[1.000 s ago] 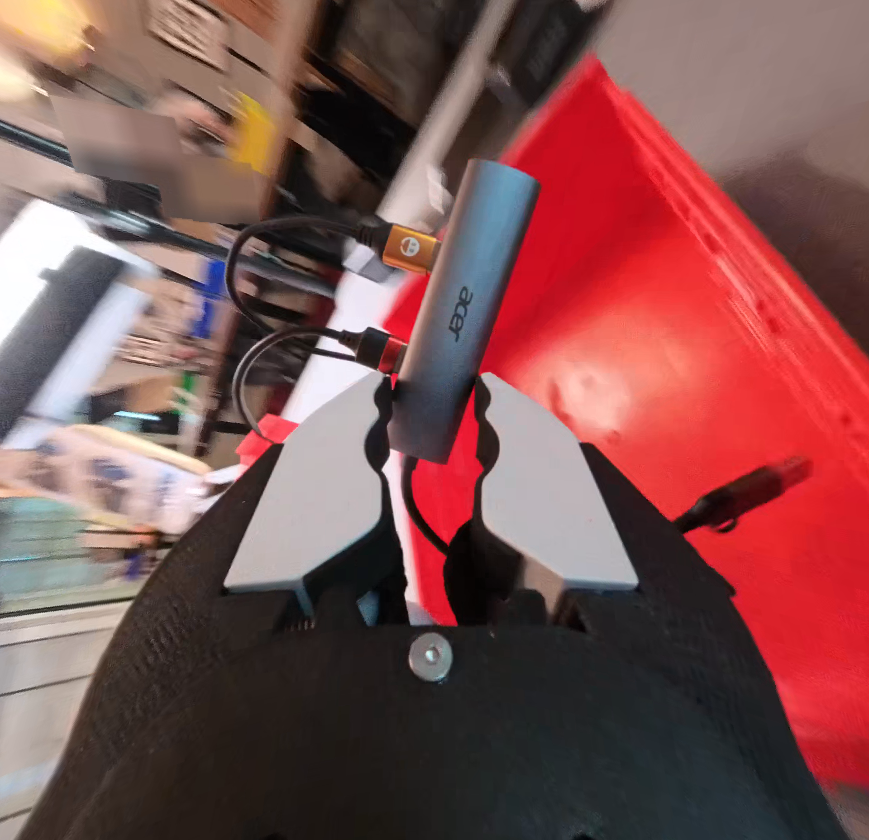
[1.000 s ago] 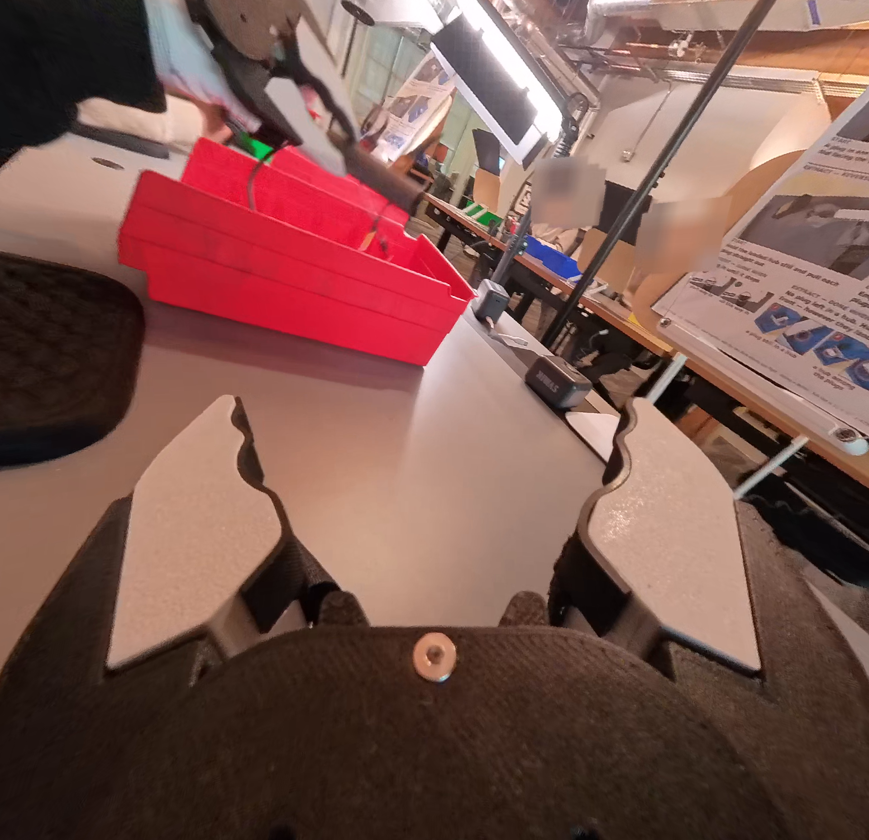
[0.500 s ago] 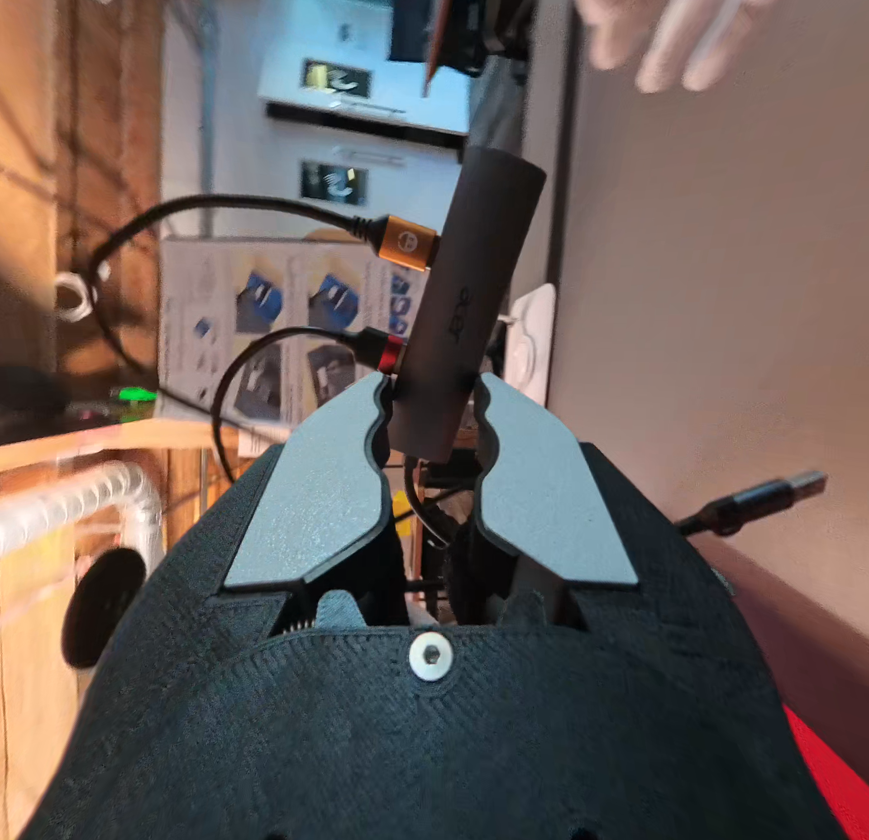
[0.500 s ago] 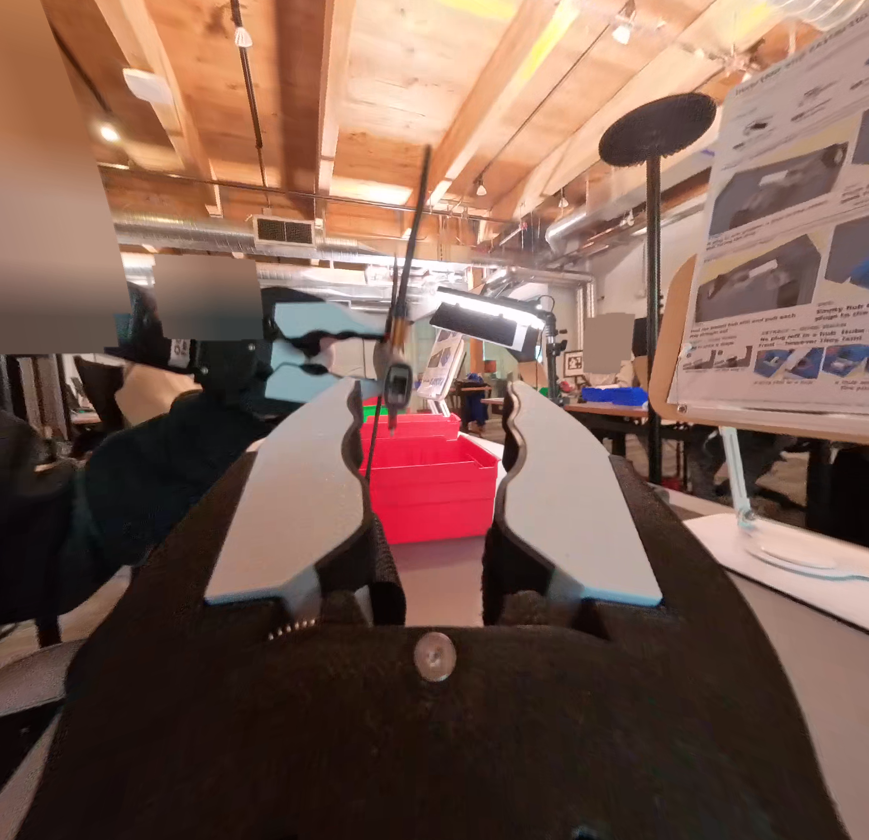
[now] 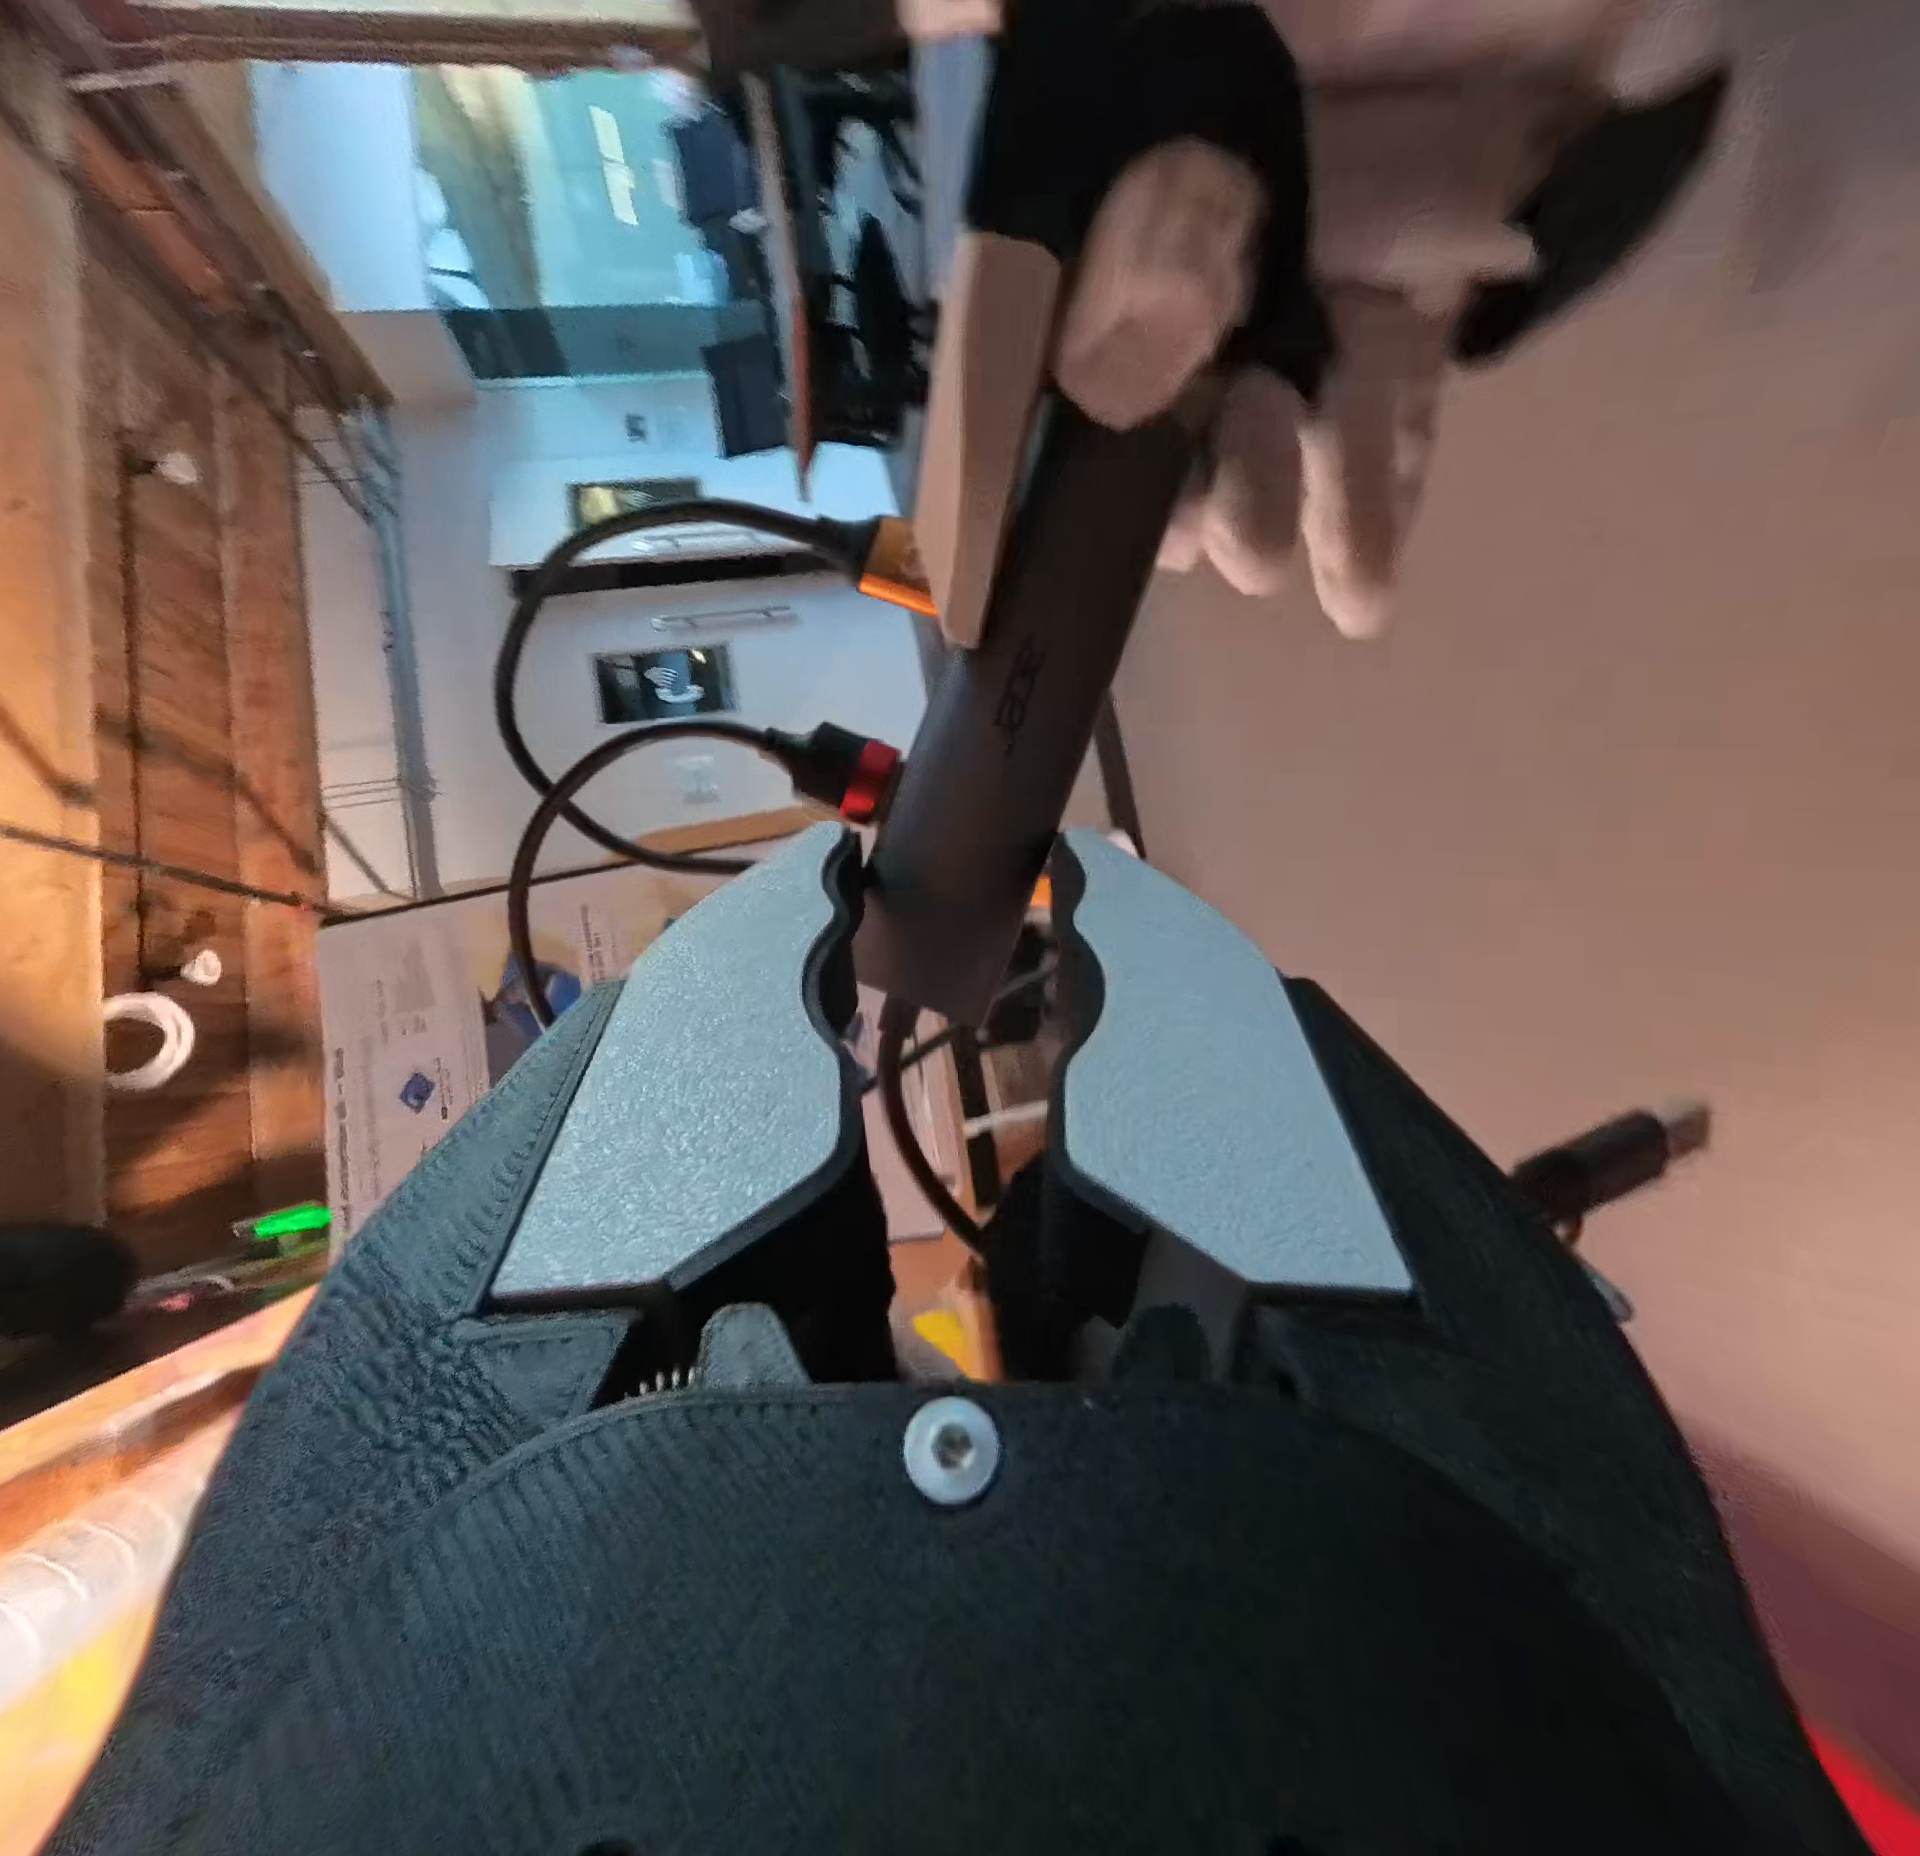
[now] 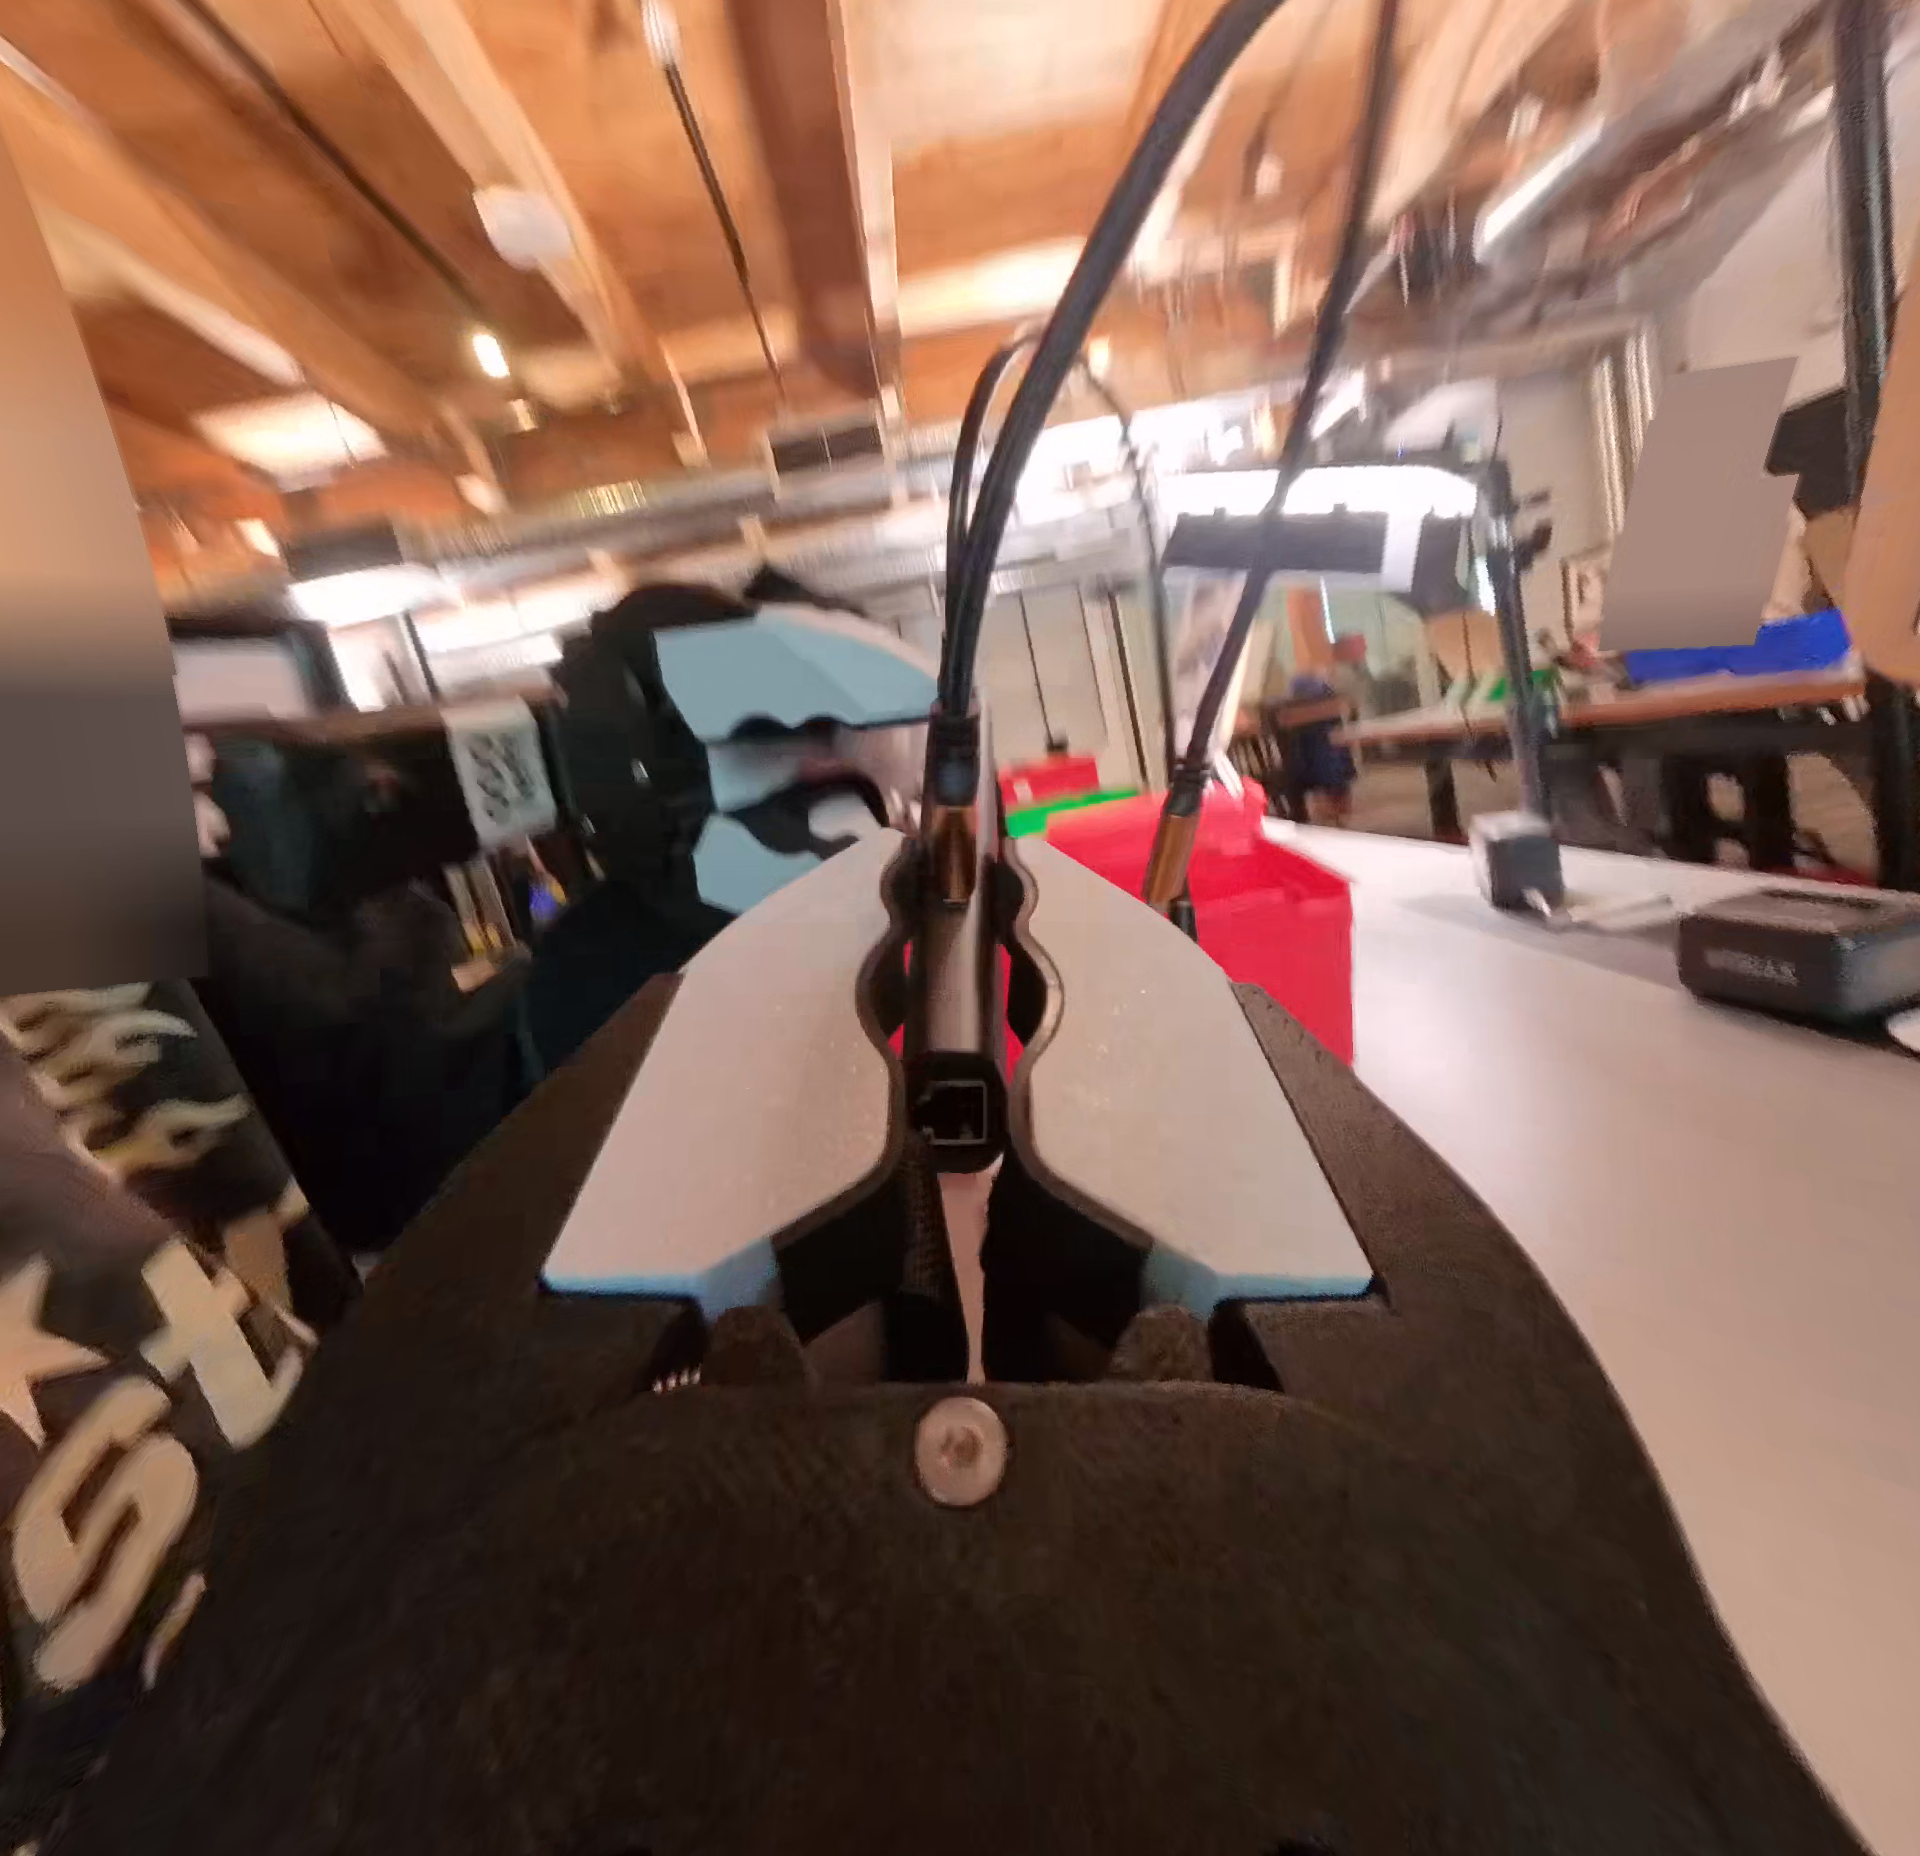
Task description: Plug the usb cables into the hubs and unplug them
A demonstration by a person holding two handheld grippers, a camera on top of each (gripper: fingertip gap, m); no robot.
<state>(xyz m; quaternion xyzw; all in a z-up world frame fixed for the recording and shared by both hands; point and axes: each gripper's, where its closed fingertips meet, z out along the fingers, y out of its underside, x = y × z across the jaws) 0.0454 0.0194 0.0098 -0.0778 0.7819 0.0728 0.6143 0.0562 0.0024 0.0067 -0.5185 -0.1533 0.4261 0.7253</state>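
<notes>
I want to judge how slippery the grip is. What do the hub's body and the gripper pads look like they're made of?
The hub looks like matte grey metal, probably aluminium: a smooth shell with a soft sheen. The left gripper has pads that look like grey plastic or rubber with a fine grainy texture; which one cannot be told.

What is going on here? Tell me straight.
Both handheld grippers grip one slim grey metal USB hub in mid-air: the left gripper at its near end, the right gripper at the far end. An orange-collared black cable and a red-collared black cable are plugged into its side. A loose black USB plug hangs free nearby.
</notes>
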